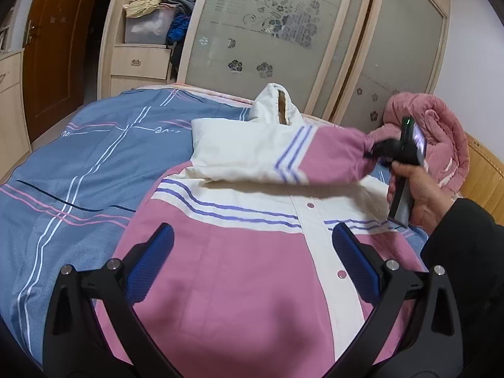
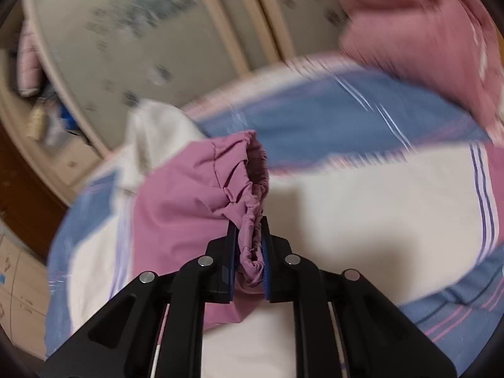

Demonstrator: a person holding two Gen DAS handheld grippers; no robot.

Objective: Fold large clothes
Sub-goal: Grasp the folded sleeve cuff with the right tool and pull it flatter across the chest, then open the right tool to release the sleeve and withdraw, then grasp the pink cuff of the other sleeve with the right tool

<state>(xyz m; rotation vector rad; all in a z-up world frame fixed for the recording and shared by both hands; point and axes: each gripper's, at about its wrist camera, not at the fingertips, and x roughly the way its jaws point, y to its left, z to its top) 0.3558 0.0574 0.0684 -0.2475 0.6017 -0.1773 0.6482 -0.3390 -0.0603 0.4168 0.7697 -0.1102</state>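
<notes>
The right gripper (image 2: 249, 252) pinches the pink elastic cuff (image 2: 255, 189) of the jacket (image 1: 245, 271), its sleeve (image 1: 271, 154) drawn across the chest. The left gripper (image 1: 252, 252) hangs spread above the jacket's front. Bare blue bedspread (image 1: 78, 163) lies toward the bed's left edge.

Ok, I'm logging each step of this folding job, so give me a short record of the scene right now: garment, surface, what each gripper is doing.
garment: pink and white jacket, front up, snaps visible
surface: bed with blue striped sheet
sleeve: one sleeve lies across the chest
right gripper: jaws shut on the pink elastic cuff
left gripper: jaws open, over the jacket's lower front, nothing held
also there: pink quilt beside the jacket
</notes>
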